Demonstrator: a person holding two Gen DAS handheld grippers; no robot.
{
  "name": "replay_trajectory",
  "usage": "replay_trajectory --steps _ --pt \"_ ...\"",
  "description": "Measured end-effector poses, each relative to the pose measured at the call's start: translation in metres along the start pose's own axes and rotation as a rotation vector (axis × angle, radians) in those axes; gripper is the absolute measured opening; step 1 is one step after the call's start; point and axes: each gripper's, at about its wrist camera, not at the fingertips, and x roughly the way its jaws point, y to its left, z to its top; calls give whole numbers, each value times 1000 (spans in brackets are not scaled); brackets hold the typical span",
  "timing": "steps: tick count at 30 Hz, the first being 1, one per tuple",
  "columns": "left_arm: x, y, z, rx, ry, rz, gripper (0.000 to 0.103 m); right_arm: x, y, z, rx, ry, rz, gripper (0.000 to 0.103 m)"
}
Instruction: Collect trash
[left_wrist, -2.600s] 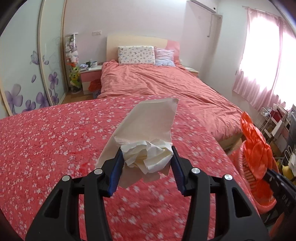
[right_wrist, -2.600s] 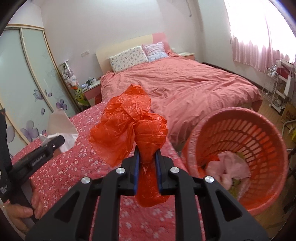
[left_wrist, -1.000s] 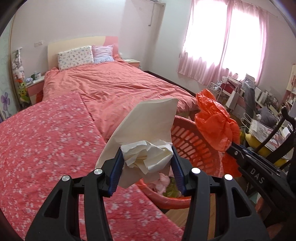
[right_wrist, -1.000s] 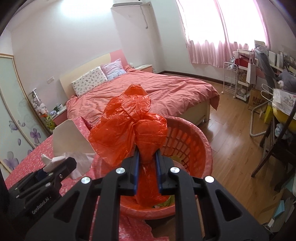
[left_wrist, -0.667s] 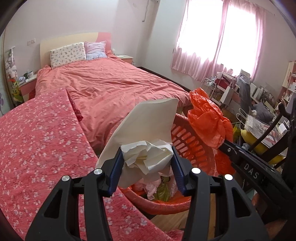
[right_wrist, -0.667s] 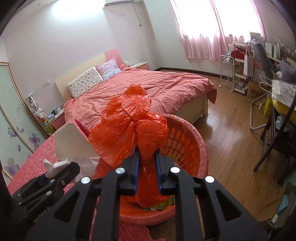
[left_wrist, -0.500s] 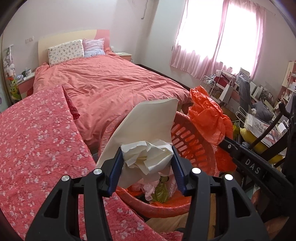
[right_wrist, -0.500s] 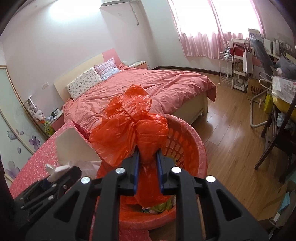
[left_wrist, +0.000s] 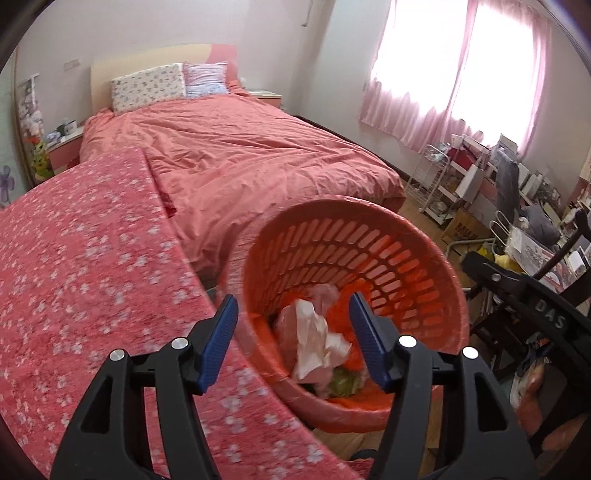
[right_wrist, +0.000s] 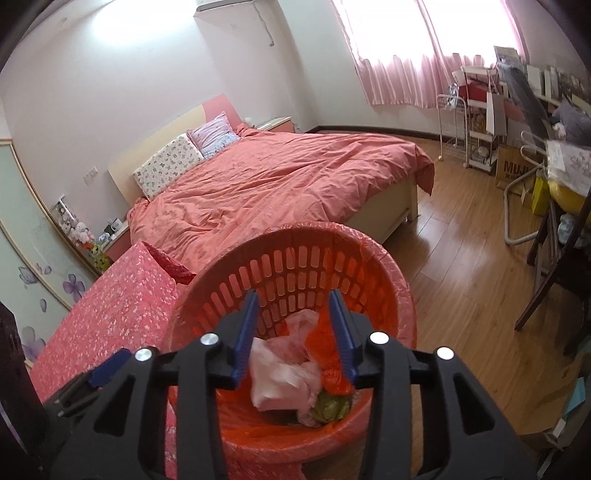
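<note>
Red floral cloth (left_wrist: 85, 266) fills the left of your left wrist view, with the pink-covered bed (left_wrist: 236, 162) behind it. Your left gripper (left_wrist: 291, 343) sits over the near edge of that cloth, jaws spread wide, blue pads (left_wrist: 218, 339) apart, nothing between them. Straight ahead through the gap is the orange slotted basket (left_wrist: 369, 251), tilted toward you. Inside it lies the crumpled pale tissue and paper (left_wrist: 314, 339), on top of pink and orange plastic, with something green low down. The wad touches neither pad. Far right in this view you see the black body of your other gripper, beside the basket rim; its tips are out of frame here.

In the right wrist view, the tip of the left gripper shows at lower left, low beside the basket wall. Your right gripper (right_wrist: 297, 332) hangs above the basket (right_wrist: 384, 266) mouth, jaws also parted, a bit narrower than the left pair, holding nothing. Between its pads (right_wrist: 243, 332) you look down on the pink-white tissue heap (right_wrist: 284, 369), and the orange plastic bag (right_wrist: 325, 350) lies just right of it, against the right pad's line of sight; contact can't be told. Wood floor (right_wrist: 461, 258) and a cluttered rack (right_wrist: 476, 122) at right.
</note>
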Motion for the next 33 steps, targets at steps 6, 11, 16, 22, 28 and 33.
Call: replay_trajectory --steps 6,11,16,22,28,33 --pt "-37 20 -7 -23 -48 57 64 -35 13 -7 -81 -65 -21 63" --pt "-83 33 -27 -34 -102 115 72 -77 26 -22 -145 -111 -3 82" --pt "-132 42 -60 -51 -167 177 85 -126 43 -59 -223 -166 12 99" --pt "-170 46 -94 -80 -215 262 93 -169 60 -104 -308 -220 5 99" --pt "-203 46 -128 -97 -281 359 98 -202 67 -138 -361 -260 -23 99" --pt "-218 47 -150 -130 -303 396 100 -219 66 -157 -359 -278 -44 99"
